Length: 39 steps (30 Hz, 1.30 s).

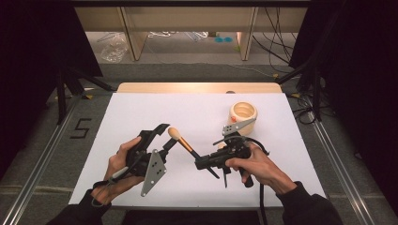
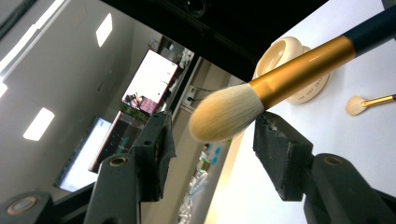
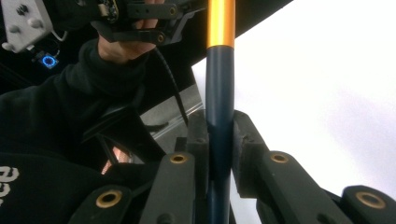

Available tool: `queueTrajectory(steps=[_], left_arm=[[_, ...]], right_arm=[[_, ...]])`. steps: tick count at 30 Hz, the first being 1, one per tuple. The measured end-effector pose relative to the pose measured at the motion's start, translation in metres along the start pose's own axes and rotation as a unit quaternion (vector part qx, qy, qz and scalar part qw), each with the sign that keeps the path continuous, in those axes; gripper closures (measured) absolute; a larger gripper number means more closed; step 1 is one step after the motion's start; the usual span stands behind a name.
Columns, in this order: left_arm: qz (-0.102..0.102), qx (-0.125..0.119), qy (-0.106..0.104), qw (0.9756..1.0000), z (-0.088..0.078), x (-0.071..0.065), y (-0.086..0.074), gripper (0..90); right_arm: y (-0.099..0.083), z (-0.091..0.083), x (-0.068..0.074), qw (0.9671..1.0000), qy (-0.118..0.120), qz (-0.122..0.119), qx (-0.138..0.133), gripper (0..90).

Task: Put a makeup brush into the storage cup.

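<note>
Our right gripper [image 3: 219, 140] is clamped on the dark handle of the makeup brush [image 1: 184, 142], held above the table [image 1: 141, 117]. Our left gripper [image 2: 212, 147] stands open around the soft bristles. The brush is light and stiff; we should grip its gold ferrule.

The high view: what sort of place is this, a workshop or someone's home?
Most likely a lab or recording studio, not a home. A white-topped table stands between black curtains, with loose black cables on the grey floor behind it and a number five taped beside the table.
</note>
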<state>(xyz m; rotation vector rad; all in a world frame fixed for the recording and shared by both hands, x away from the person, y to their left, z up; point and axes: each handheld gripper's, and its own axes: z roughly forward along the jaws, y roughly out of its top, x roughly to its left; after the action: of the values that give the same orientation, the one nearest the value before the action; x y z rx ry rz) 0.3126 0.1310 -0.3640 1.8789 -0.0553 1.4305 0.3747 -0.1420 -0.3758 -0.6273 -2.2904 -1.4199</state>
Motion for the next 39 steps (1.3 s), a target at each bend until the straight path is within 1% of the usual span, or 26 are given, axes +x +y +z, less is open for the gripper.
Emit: queueTrajectory(steps=[2, 3, 5, 6, 9, 11, 13, 15, 16, 17, 18, 20, 22, 23, 24, 25, 27, 28, 30, 31, 32, 33, 35, 36, 38, 39], left_arm=[[-0.017, 0.004, -0.007, 0.9998, 0.000, 0.000, 0.000, 49.6], [-0.031, 0.004, -0.015, 0.9994, 0.001, 0.000, 0.000, 49.4], [-0.060, 0.008, -0.018, 0.9980, 0.001, 0.002, 0.000, 49.0], [-0.077, 0.008, -0.022, 0.9967, 0.001, 0.003, -0.001, 49.0], [-0.129, 0.005, -0.027, 0.9913, 0.001, 0.008, -0.003, 49.8], [-0.162, 0.004, -0.032, 0.9863, 0.000, 0.011, -0.005, 50.7], [-0.180, 0.003, -0.038, 0.9829, 0.000, 0.013, -0.006, 53.9], [-0.206, 0.000, -0.049, 0.9773, 0.001, 0.013, -0.006, 57.3], [-0.224, -0.003, -0.059, 0.9728, 0.001, 0.014, -0.007, 59.9], [-0.236, -0.004, -0.064, 0.9695, 0.001, 0.014, -0.008, 62.8], [-0.245, -0.005, -0.069, 0.9671, 0.001, 0.014, -0.008, 66.0], [-0.271, -0.007, -0.085, 0.9589, 0.000, 0.015, -0.009, 71.5], [-0.288, -0.012, -0.095, 0.9529, 0.000, 0.015, -0.008, 76.9], [-0.291, -0.014, -0.098, 0.9517, 0.000, 0.014, -0.008, 80.3], [-0.297, -0.015, -0.103, 0.9491, 0.000, 0.015, -0.008, 82.7], [-0.308, -0.018, -0.109, 0.9450, 0.001, 0.014, -0.008, 85.2], [-0.320, -0.021, -0.112, 0.9404, 0.000, 0.014, -0.009, 89.2], [-0.333, -0.023, -0.118, 0.9353, 0.001, 0.015, -0.011, 89.4], [-0.346, -0.024, -0.121, 0.9300, 0.001, 0.014, -0.012, 89.6], [-0.348, -0.024, -0.125, 0.9287, 0.001, 0.014, -0.012, 89.7], [-0.351, -0.024, -0.129, 0.9273, 0.001, 0.014, -0.012, 89.7], [-0.354, -0.024, -0.131, 0.9258, 0.001, 0.014, -0.012, 89.8], [-0.364, -0.025, -0.137, 0.9209, 0.002, 0.013, -0.011, 89.8], [-0.366, -0.025, -0.138, 0.9199, 0.002, 0.012, -0.011, 89.8], [-0.376, -0.025, -0.139, 0.9160, 0.002, 0.012, -0.011, 89.8], [-0.383, -0.025, -0.141, 0.9128, 0.002, 0.012, -0.011, 89.8]], right_arm=[[0.000, 0.000, 0.000, 1.0000, -0.003, -0.003, 0.003, 80.4], [0.000, 0.000, 0.001, 1.0000, -0.006, -0.004, 0.003, 80.4], [-0.001, 0.002, 0.001, 1.0000, -0.002, -0.009, -0.003, 80.4], [-0.001, 0.002, 0.001, 0.9999, -0.007, -0.014, -0.006, 80.4], [-0.001, 0.002, 0.001, 0.9997, -0.008, -0.020, -0.012, 80.4], [-0.002, 0.003, 0.001, 0.9995, -0.006, -0.025, -0.016, 80.4], [-0.002, 0.003, 0.002, 0.9992, -0.010, -0.032, -0.020, 80.4], [-0.002, 0.003, 0.002, 0.9990, -0.011, -0.037, -0.024, 80.4], [-0.002, 0.004, 0.002, 0.9988, -0.011, -0.039, -0.027, 80.4], [-0.002, 0.004, 0.003, 0.9986, -0.013, -0.041, -0.030, 80.4], [-0.002, 0.004, 0.003, 0.9984, -0.014, -0.044, -0.033, 80.4], [-0.001, 0.004, 0.004, 0.9979, -0.019, -0.049, -0.037, 80.4], [0.000, 0.004, 0.004, 0.9969, -0.017, -0.059, -0.049, 80.4], [0.001, 0.004, 0.004, 0.9967, -0.021, -0.063, -0.048, 80.5], [0.001, 0.005, 0.004, 0.9964, -0.022, -0.065, -0.050, 80.4], [0.001, 0.005, 0.005, 0.9964, -0.026, -0.064, -0.049, 80.4], [0.002, 0.005, 0.005, 0.9961, -0.027, -0.067, -0.051, 80.4], [0.002, 0.005, 0.005, 0.9959, -0.029, -0.068, -0.052, 80.4], [0.002, 0.006, 0.005, 0.9954, -0.034, -0.074, -0.052, 80.5], [0.002, 0.007, 0.005, 0.9952, -0.029, -0.074, -0.057, 80.4], [0.002, 0.006, 0.005, 0.9950, -0.037, -0.076, -0.054, 80.4], [0.002, 0.006, 0.006, 0.9950, -0.037, -0.076, -0.053, 80.4], [0.003, 0.007, 0.006, 0.9946, -0.041, -0.080, -0.053, 80.4], [0.003, 0.007, 0.006, 0.9945, -0.043, -0.080, -0.053, 80.4], [0.003, 0.007, 0.007, 0.9939, -0.043, -0.085, -0.055, 80.4], [0.004, 0.007, 0.007, 0.9939, -0.043, -0.086, -0.053, 80.4]])
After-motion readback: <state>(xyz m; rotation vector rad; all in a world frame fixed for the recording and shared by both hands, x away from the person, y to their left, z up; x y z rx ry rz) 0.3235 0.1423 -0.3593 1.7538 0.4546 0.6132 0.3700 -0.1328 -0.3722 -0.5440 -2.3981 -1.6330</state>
